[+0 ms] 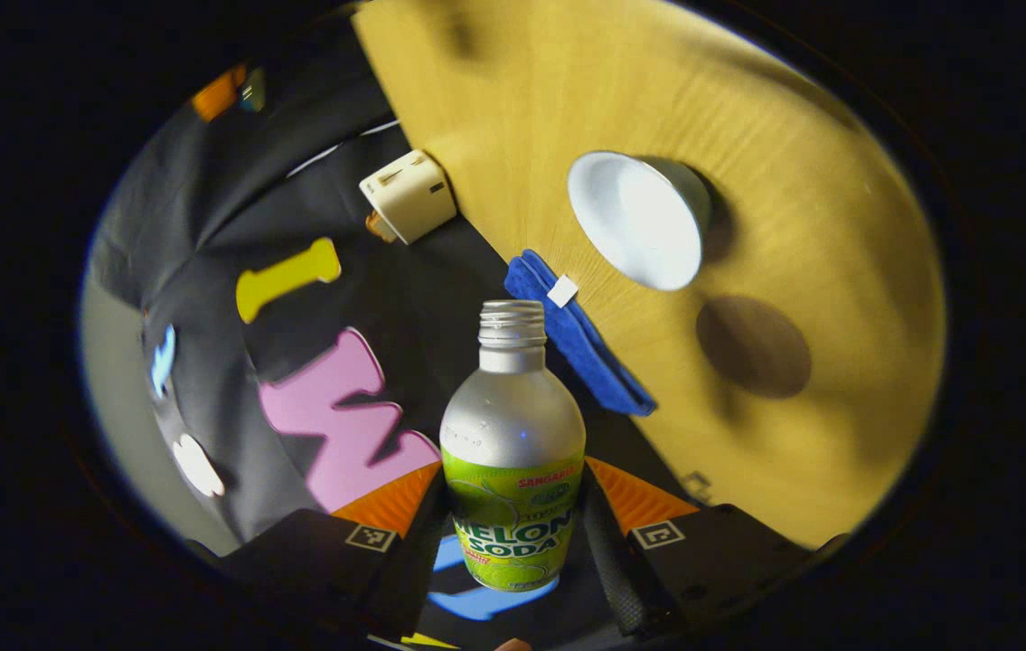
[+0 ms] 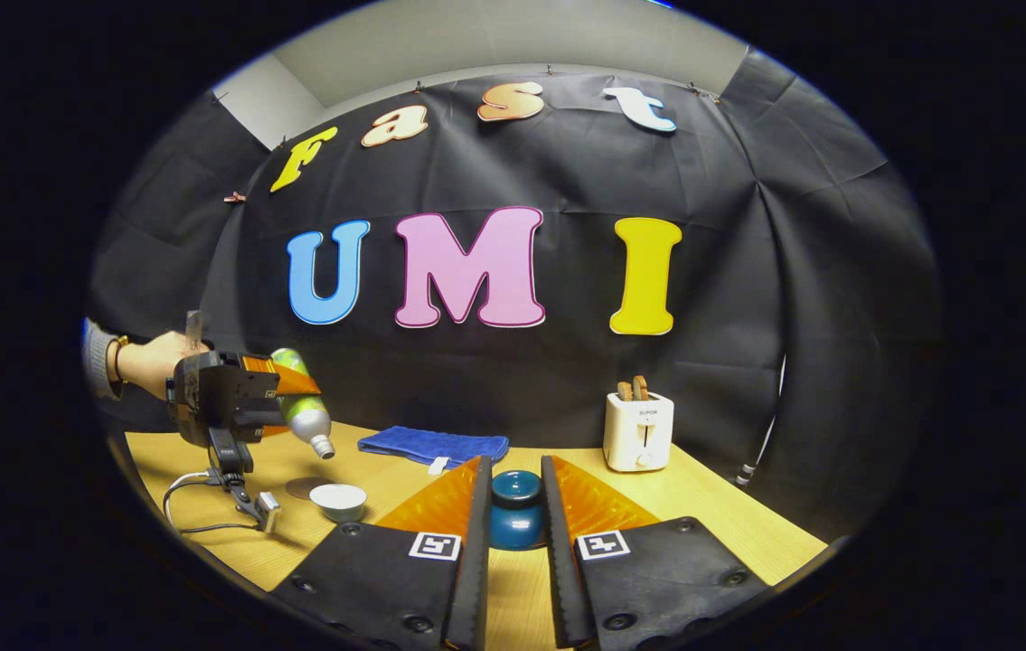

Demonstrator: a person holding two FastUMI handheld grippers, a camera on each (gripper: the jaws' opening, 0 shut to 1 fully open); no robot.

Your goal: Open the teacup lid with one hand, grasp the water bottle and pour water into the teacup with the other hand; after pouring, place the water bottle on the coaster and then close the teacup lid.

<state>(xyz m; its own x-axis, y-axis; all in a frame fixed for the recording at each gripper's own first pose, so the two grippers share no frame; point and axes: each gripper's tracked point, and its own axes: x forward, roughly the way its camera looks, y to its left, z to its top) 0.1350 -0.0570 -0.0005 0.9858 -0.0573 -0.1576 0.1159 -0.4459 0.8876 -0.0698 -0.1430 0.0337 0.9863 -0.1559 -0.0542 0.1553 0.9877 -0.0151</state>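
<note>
The water bottle, cap off, is clamped between both fingers of the left hand-held gripper and tilted neck-down above the counter. The open teacup stands below it, white inside; whether it holds water cannot be told. A round coaster lies just beside the cup, with bare wood beyond. A blue cloth lies along the counter's back edge near a toaster. The right hand-held gripper has its fingers pressed on the dark blue teacup lid.
</note>
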